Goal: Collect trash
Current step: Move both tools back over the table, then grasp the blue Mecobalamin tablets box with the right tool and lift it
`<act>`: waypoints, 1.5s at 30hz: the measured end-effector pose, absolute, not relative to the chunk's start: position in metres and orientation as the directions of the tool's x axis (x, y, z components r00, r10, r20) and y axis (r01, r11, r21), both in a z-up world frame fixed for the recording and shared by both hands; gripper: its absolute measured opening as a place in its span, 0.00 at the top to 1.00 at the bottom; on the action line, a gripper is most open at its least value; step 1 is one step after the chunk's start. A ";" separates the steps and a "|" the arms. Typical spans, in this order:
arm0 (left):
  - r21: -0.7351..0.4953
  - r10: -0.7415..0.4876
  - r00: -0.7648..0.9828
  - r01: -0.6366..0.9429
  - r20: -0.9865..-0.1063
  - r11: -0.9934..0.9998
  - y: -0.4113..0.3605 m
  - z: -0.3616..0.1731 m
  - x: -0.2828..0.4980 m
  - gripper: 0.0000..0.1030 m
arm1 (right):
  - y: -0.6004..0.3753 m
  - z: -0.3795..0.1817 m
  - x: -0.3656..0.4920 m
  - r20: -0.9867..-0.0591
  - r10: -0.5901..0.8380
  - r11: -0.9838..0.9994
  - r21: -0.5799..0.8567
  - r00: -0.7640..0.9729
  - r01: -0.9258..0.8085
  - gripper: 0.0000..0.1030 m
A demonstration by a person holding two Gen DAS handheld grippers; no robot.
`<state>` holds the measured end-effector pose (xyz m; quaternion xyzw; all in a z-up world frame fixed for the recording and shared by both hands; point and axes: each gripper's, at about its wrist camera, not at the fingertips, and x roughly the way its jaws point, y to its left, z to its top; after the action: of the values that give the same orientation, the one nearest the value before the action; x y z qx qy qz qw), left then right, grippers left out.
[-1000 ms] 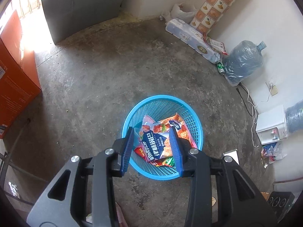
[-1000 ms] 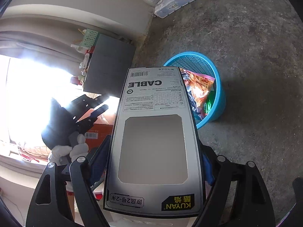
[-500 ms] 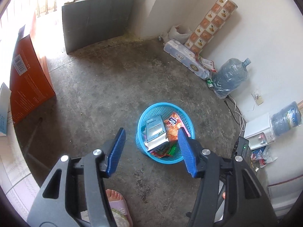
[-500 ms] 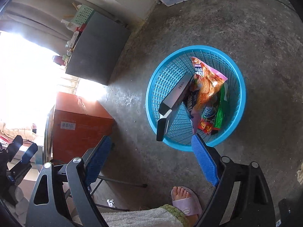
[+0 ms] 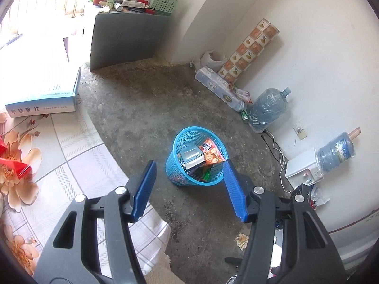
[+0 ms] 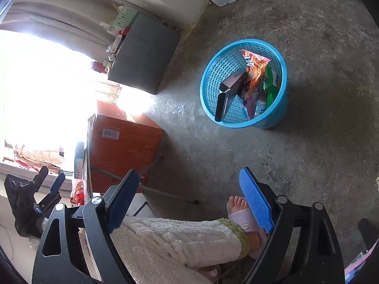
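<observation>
A blue mesh basket (image 5: 173, 172) stands on the concrete floor. In it lie a grey cable box (image 5: 190, 153) and several snack wrappers (image 5: 210, 152). My left gripper (image 5: 189, 165) hangs open and empty, high above and short of the basket, over the edge of a table. In the right wrist view the basket (image 6: 274, 120) is farther off, with the cable box (image 6: 229, 92) leaning against its wall beside the wrappers (image 6: 255, 78). My right gripper (image 6: 188, 174) is open with nothing between its fingers. The left gripper (image 6: 51, 177) shows at the far left.
A table with a floral cloth (image 5: 71, 165) carries a blue-and-white box (image 5: 42, 94) and a red wrapper (image 5: 14, 168). An orange carton (image 6: 123, 146) stands by the table. A person's foot in a pink slipper (image 6: 239, 213) is below my right gripper. Bottles and bags line the wall.
The cable box left my right gripper and now lies in the basket; that gripper drew back. My left gripper opened, rose and pulled away from the basket to above the table.
</observation>
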<state>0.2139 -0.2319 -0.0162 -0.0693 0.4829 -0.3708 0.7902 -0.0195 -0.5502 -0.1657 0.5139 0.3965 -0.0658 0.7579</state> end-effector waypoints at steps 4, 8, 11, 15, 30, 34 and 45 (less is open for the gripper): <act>-0.484 -0.664 0.307 0.492 -0.682 0.724 -0.180 -0.007 0.196 0.45 | -0.529 -0.133 -0.009 -0.631 0.339 0.518 0.744 0.697 0.422 0.18; -0.497 -0.663 0.379 0.451 -0.646 0.741 -0.122 0.002 0.180 0.43 | -0.496 -0.096 0.009 -0.595 0.381 0.584 0.748 0.708 0.315 0.18; -0.504 -0.650 0.442 0.413 -0.618 0.759 -0.079 0.007 0.167 0.42 | -0.468 -0.073 0.021 -0.579 0.417 0.626 0.741 0.701 0.241 0.18; -0.508 -0.629 0.508 0.373 -0.588 0.776 -0.026 0.008 0.153 0.41 | -0.431 -0.051 0.040 -0.574 0.467 0.665 0.729 0.672 0.160 0.18; -0.510 -0.586 0.671 0.344 -0.453 0.788 0.098 0.016 0.123 0.35 | -0.308 0.029 0.168 -0.624 0.478 0.849 0.507 0.618 -0.145 0.13; -0.525 -0.559 0.703 0.304 -0.440 0.795 0.120 0.015 0.130 0.34 | -0.288 0.030 0.223 -0.653 0.457 0.873 0.460 0.604 -0.163 0.13; -0.557 -0.560 0.694 0.270 -0.453 0.785 0.142 -0.004 0.153 0.34 | -0.241 0.009 0.363 -0.755 0.409 0.911 0.368 0.512 -0.185 0.13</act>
<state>0.1535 0.1418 -0.0038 -0.2306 0.3146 -0.2327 0.8909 0.3629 -0.2411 0.0092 0.1209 0.4629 0.1724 0.8611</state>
